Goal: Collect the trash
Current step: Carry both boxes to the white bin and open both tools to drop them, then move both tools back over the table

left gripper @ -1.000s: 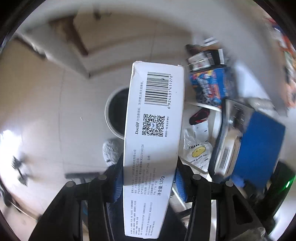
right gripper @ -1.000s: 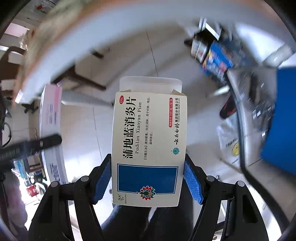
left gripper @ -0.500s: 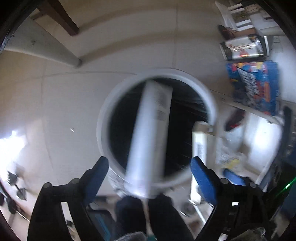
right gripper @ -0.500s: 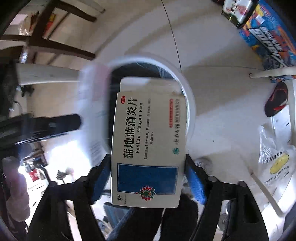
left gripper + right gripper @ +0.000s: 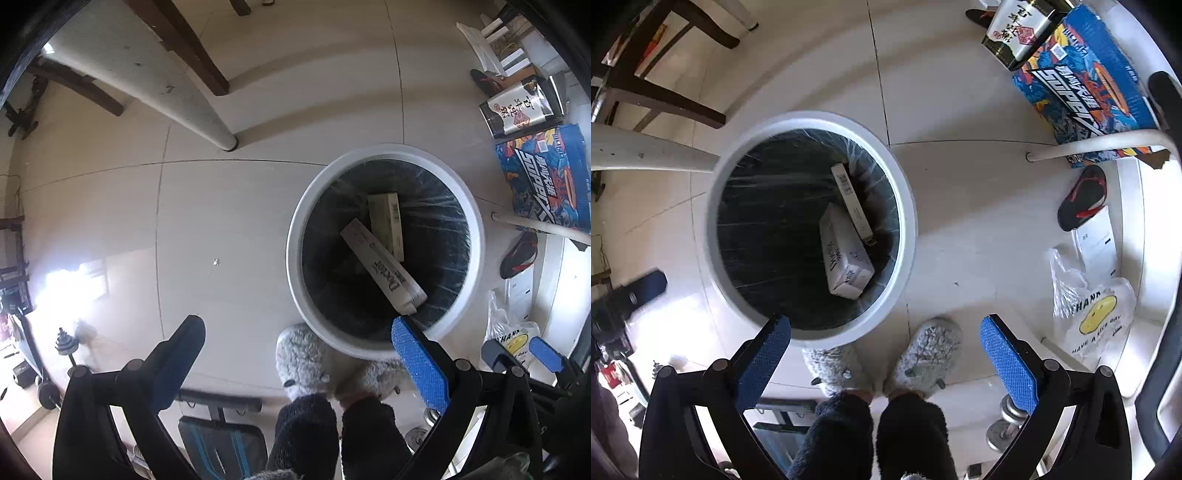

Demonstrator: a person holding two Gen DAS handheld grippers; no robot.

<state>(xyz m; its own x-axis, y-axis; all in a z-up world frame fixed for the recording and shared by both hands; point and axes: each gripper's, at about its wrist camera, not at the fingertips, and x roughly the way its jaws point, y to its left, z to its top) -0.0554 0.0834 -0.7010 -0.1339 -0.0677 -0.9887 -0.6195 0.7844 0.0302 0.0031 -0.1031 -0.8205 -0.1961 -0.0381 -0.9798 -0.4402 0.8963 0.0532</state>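
A round white trash bin (image 5: pixel 295 236) with a black liner stands on the tiled floor; it also shows in the right wrist view (image 5: pixel 908 229). Two boxes lie inside it: a long white toothpaste box (image 5: pixel 384 271) and a flat medicine box (image 5: pixel 386 221). In the right wrist view the toothpaste box (image 5: pixel 844 253) lies beside the medicine box (image 5: pixel 853 203). My left gripper (image 5: pixel 295 354) is open and empty above the floor, left of the bin. My right gripper (image 5: pixel 886 354) is open and empty, right of the bin.
The person's grey slippers (image 5: pixel 923 354) stand just below the bin. A white table leg (image 5: pixel 177 88) and dark chair legs (image 5: pixel 661 96) are at the upper left. A blue printed box (image 5: pixel 1082 74), a black slipper (image 5: pixel 1082 197) and a plastic bag (image 5: pixel 1093 317) lie to the right.
Both grippers opened and let go of their boxes, which fell into the bin. Both grippers have moved above the bin area, looking straight down.
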